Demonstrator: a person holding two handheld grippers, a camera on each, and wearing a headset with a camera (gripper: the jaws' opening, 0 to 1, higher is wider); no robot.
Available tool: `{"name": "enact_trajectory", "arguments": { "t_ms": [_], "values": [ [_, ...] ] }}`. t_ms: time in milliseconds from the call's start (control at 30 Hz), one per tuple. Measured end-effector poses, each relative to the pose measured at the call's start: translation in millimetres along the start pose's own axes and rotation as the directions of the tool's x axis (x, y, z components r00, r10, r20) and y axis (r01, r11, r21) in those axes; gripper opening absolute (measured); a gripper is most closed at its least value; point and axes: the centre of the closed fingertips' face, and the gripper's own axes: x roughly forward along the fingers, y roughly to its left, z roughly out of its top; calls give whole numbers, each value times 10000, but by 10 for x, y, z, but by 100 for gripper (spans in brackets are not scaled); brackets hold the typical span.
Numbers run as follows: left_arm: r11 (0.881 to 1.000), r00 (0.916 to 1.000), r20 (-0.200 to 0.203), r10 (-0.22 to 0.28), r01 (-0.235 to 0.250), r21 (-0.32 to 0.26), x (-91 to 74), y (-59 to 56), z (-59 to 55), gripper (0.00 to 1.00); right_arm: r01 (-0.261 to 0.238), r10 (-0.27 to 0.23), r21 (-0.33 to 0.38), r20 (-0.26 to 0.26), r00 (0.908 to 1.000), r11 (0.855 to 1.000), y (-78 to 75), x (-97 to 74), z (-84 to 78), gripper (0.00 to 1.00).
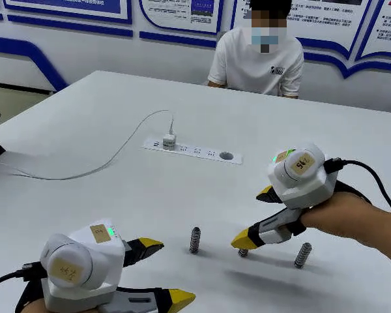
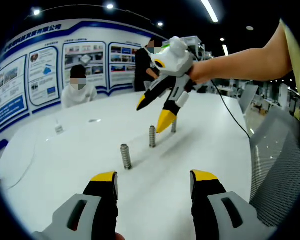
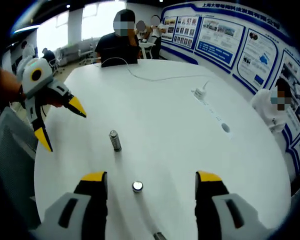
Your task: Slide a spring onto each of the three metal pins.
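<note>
Three short metal pins stand in a row on the white table, each with a coiled spring around it: the left pin (image 1: 195, 240), the middle pin (image 1: 243, 252) and the right pin (image 1: 303, 255). The left gripper view shows them as the near pin (image 2: 126, 156), the middle pin (image 2: 152, 136) and the far pin (image 2: 173, 126). My right gripper (image 1: 255, 217) hangs open just above the middle pin (image 3: 137, 186), with its lower yellow tip beside it and nothing held. My left gripper (image 1: 164, 272) rests open at the front left, a short way from the left pin (image 3: 115, 140).
A white power strip (image 1: 192, 149) with a plugged charger and a long cable (image 1: 104, 163) lies mid-table. A person in a white shirt (image 1: 257, 59) sits at the far side. The table's front edge is close to my left gripper.
</note>
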Motion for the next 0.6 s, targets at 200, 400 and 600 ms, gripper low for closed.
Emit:
{"name": "enact_trajectory", "arguments": {
  "t_ms": [200,400,600],
  "values": [
    [10000,10000,-21,20,-20,-11,-2,5,-5,60,234,-244,438,215,9995,9988,-53,-102,-105,73],
    [10000,10000,-77,54,-54,-34,-2,9,-23,60,435,-464,716,394,9981,9965,-92,-215,-205,74],
    [9999,9999,-60,98,-99,-67,3,19,-19,60,590,-650,1060,540,9964,9926,-120,-318,-294,74]
  ]
}}
